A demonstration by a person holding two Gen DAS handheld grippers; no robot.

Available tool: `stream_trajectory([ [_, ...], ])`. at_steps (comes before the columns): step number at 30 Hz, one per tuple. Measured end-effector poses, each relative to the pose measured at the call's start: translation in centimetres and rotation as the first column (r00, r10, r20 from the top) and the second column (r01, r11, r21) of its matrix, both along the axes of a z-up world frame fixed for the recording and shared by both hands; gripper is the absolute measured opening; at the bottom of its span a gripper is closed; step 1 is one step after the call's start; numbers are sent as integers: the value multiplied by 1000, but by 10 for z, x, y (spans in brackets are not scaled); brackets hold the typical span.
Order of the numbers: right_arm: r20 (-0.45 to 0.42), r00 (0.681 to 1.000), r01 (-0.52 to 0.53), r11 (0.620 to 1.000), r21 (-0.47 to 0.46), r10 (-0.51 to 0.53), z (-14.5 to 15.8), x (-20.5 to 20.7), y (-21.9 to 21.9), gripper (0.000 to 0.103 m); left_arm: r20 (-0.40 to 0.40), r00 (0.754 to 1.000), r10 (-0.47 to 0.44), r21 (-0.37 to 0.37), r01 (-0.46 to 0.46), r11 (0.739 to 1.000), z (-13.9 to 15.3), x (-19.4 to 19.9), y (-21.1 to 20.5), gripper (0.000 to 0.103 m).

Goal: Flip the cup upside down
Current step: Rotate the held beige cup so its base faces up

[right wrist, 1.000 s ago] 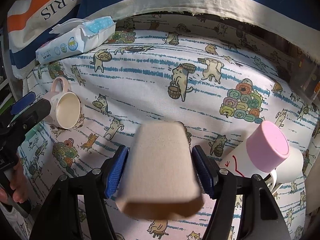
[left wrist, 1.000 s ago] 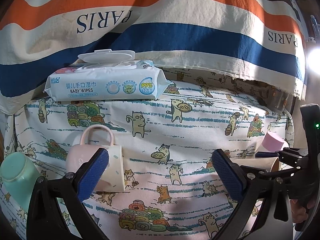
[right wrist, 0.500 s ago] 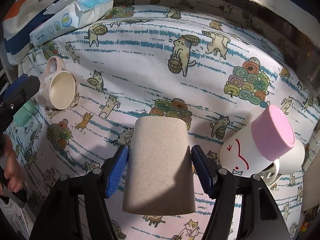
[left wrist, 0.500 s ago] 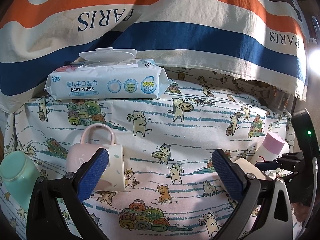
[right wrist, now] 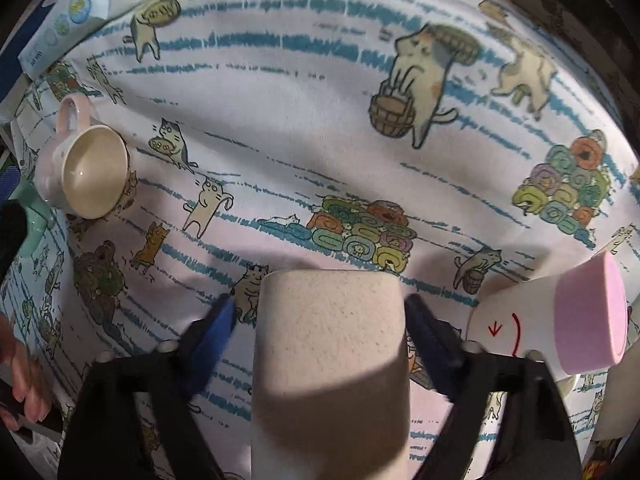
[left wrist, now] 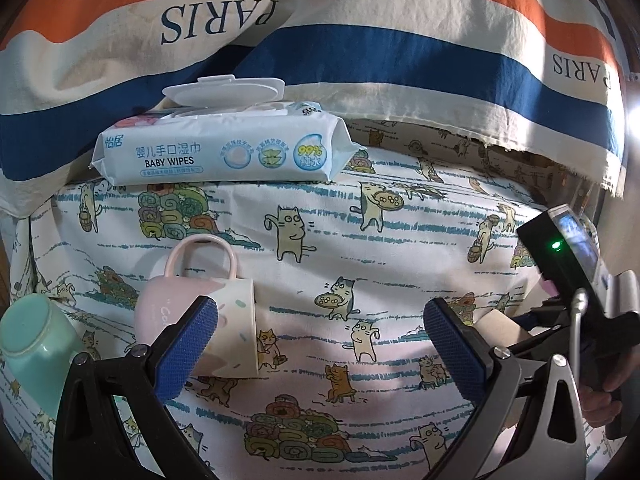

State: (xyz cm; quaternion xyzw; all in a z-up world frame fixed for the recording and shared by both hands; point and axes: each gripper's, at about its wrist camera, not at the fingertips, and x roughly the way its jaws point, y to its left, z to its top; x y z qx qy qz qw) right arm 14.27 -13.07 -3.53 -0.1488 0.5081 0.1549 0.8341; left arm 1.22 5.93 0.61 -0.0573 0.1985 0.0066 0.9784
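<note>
A beige speckled cup stands upside down on the cat-print cloth, its flat base facing up and toward the camera. My right gripper straddles it with the blue pads a little apart from its sides, so the jaws are open. The cup shows partly in the left wrist view behind my right gripper. My left gripper is open and empty above the cloth. A pink mug lies on its side just behind its left finger.
A white bottle with a pink cap lies to the right of the beige cup. The pink mug lies at the left, mouth toward the camera. A mint green cup sits at the far left. A baby wipes pack lies at the back.
My right gripper tipped down and lowered the beige cup onto the cloth, base up. Its jaws then spread off the cup's sides. My left gripper stayed in place.
</note>
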Motion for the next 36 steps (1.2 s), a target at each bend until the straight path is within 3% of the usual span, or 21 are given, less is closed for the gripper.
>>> stream_trajectory([
  [4, -10, 1000, 21, 1000, -4, -21, 1, 3, -1, 69, 5, 1000, 3, -9, -3, 1000, 2, -2, 2, 102],
  [12, 158, 988, -4, 998, 59, -5, 50, -29, -5, 69, 11, 1000, 10, -5, -10, 1000, 3, -5, 1, 102],
  [18, 225, 974, -24, 999, 48, 12, 62, -45, -4, 68, 23, 1000, 19, -6, -19, 1000, 5, -5, 2, 102],
  [25, 232, 973, -30, 997, 70, 13, 69, -39, 1, 68, 27, 999, 30, -13, -29, 999, 6, -4, 5, 102],
  [36, 216, 976, -26, 997, 75, 10, 55, -34, 13, 69, 24, 999, 33, -13, -33, 999, 5, -4, 6, 102],
])
